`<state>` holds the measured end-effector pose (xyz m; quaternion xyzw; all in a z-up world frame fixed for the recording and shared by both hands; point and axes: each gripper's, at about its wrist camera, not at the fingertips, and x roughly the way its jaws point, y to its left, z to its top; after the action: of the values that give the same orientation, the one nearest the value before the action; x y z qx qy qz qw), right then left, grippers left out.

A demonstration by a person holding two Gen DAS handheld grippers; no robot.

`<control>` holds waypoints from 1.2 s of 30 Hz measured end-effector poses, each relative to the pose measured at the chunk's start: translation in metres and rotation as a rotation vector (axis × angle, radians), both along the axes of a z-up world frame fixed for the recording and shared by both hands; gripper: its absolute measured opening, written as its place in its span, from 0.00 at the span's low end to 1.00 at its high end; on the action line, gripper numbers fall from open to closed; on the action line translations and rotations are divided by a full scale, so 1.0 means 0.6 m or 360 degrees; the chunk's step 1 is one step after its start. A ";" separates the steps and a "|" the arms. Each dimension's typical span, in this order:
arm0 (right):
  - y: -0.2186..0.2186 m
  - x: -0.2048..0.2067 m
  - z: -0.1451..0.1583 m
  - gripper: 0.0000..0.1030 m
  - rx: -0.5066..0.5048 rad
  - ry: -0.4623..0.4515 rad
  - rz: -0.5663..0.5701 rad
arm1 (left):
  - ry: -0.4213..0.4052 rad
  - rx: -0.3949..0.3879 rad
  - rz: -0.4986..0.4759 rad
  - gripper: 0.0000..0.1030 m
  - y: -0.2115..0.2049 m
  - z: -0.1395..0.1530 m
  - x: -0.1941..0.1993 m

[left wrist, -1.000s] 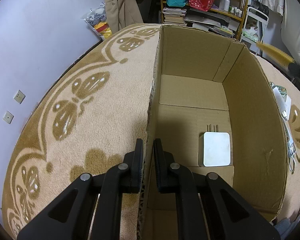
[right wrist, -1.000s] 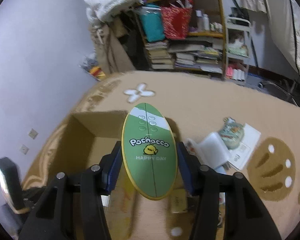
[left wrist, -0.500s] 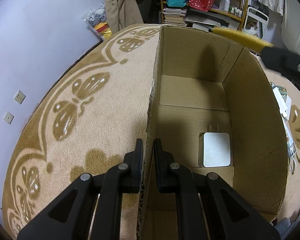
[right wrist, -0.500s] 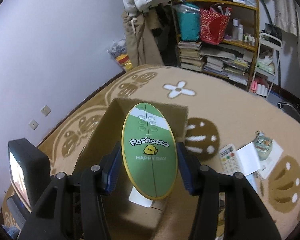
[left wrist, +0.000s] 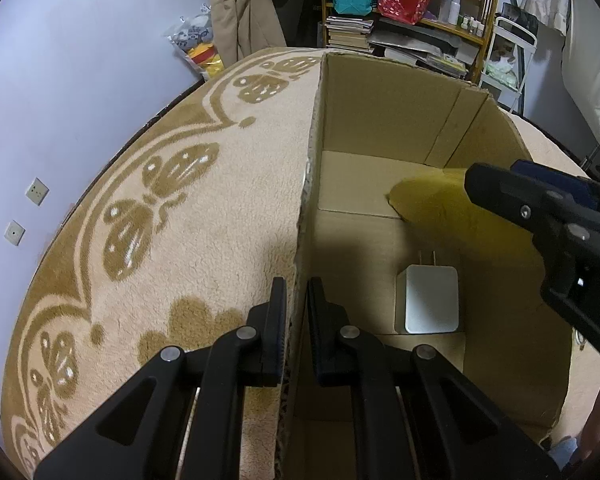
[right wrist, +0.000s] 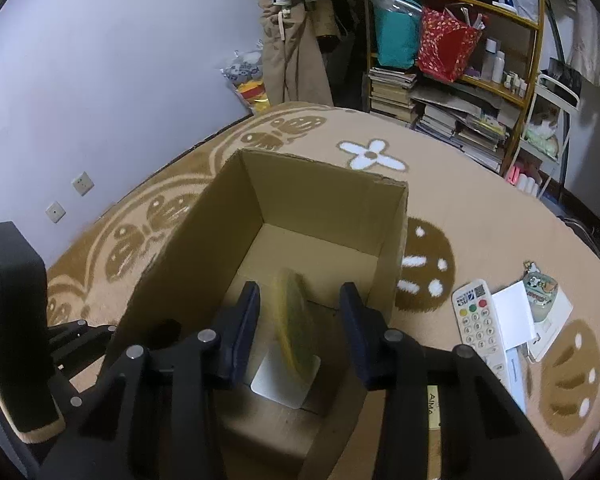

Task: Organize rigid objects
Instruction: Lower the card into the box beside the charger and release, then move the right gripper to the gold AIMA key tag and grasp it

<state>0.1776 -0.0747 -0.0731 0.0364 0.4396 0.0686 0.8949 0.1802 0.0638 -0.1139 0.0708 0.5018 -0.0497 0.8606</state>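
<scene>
1. A green oval board with a yellow rim appears blurred and edge-on between the fingers of the right gripper, inside the open cardboard box; neither pad touches it.
2. The right gripper's jaws are closing, with clear gaps on both sides of the board (so it holds nothing).
3. On the box floor, toward the near wall, lies a white charger with its two prongs pointing to the far wall.
4. The left gripper is clamped tight on the box's left wall, one finger outside and one inside.
5. The box stands on a tan carpet with brown butterfly patterns.
6. On the carpet to the right of the box lie a white remote control, some papers and a small keychain charm.
7. A cluttered shelf stands against the far wall.
</scene>
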 end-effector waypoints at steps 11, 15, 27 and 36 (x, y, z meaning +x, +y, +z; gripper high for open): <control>-0.035 -0.018 0.047 0.62 0.0043 -0.0113 -0.0107 | -0.0003 0.0009 -0.0001 0.09 -0.005 -0.002 -0.002; -0.063 -0.026 0.062 0.75 0.0047 -0.0132 -0.0180 | -0.0003 0.0008 -0.0001 0.09 -0.003 -0.002 -0.001; -0.160 -0.055 0.032 0.87 0.0075 -0.0033 -0.0398 | -0.0002 0.0007 0.0001 0.09 -0.003 -0.001 -0.001; -0.195 -0.071 -0.035 0.87 0.0117 0.0094 -0.0474 | -0.0004 0.0009 0.0000 0.09 -0.004 -0.001 -0.002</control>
<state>0.1350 -0.1917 -0.0940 0.1358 0.4527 -0.0499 0.8799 0.1793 0.0613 -0.1147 0.0734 0.5010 -0.0483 0.8610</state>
